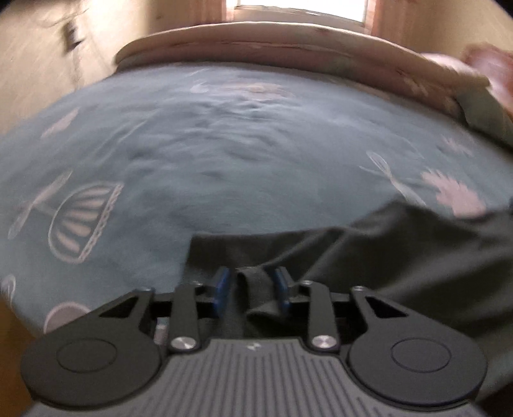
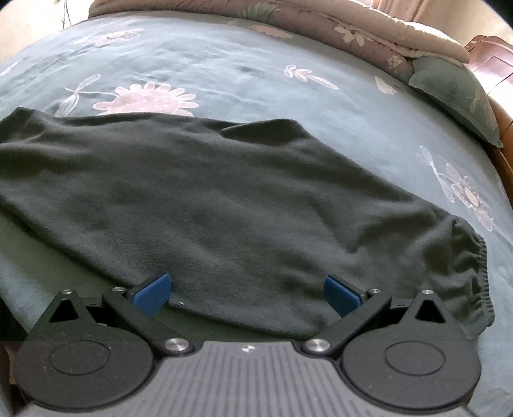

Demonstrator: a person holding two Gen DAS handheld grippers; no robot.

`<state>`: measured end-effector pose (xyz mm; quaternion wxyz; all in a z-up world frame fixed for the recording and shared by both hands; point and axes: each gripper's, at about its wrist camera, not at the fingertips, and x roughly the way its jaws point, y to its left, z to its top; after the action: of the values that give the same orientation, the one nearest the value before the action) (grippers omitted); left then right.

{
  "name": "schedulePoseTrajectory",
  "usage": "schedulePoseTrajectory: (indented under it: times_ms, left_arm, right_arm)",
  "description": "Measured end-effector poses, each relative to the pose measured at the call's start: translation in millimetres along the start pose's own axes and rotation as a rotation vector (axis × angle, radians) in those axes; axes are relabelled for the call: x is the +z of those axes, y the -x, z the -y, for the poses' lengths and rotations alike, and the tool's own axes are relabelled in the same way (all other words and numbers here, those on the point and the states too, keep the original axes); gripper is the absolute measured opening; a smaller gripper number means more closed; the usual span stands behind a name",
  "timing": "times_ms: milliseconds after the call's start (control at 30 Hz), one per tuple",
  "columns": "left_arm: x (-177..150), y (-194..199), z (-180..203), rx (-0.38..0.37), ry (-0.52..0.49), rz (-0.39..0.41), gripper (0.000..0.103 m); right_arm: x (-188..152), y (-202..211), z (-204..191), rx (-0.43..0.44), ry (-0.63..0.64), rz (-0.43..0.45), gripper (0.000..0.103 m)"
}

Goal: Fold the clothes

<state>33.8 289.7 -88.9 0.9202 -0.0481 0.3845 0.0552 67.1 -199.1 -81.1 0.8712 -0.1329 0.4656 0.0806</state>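
Note:
A dark grey garment (image 2: pixel 224 199) lies spread flat on the bed, its gathered elastic band (image 2: pixel 481 272) at the right end. My right gripper (image 2: pixel 247 293) hovers over the garment's near edge, blue pads (image 2: pixel 154 293) wide apart and nothing between them. In the blurred left wrist view the same garment (image 1: pixel 400 256) covers the lower right. My left gripper (image 1: pixel 251 287) stands over its left end. A raised fold of the dark cloth (image 1: pixel 253 295) sits between the narrow-set blue pads (image 1: pixel 221 288), with a small gap on either side.
The bed sheet (image 2: pixel 224 64) is blue-grey with pink flower prints. A folded quilt (image 2: pixel 352 29) lies along the far edge, and a green pillow (image 2: pixel 455 93) sits at the far right by the wooden bed frame (image 2: pixel 500 64). A bright window (image 1: pixel 298 6) is beyond.

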Motion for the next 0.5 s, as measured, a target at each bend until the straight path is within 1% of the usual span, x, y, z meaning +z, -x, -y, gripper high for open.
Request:
schedulePoseTrajectory:
  times_ms: [67, 100, 167, 333, 433, 500]
  left_arm:
    - [2.8, 2.2, -0.7, -0.026, 0.011, -0.009, 0.008]
    - [4.9, 4.1, -1.6, -0.032, 0.015, -0.007, 0.008]
    - [13.4, 9.7, -2.8, -0.027, -0.01, 0.019, 0.007]
    - [46.6, 17.7, -16.9, 0.015, 0.007, 0.105, 0.008]
    - [57.4, 17.9, -25.8, 0.029, 0.038, 0.113, 0.01]
    - [56.0, 19.3, -31.7, 0.031, 0.073, 0.096, 0.018]
  right_arm:
    - [0.7, -1.1, -2.2, 0.003, 0.004, -0.001, 0.103]
    - [1.3, -1.2, -2.8, 0.004, 0.007, 0.0, 0.103]
    - [2.4, -1.3, -3.3, 0.005, 0.01, 0.0, 0.103]
    - [3.8, -1.4, -4.5, 0.001, 0.009, 0.0, 0.103]
    - [4.0, -0.9, -5.6, 0.0, 0.011, 0.002, 0.103]
    - [3.7, -0.2, -5.7, 0.001, 0.012, 0.004, 0.103]
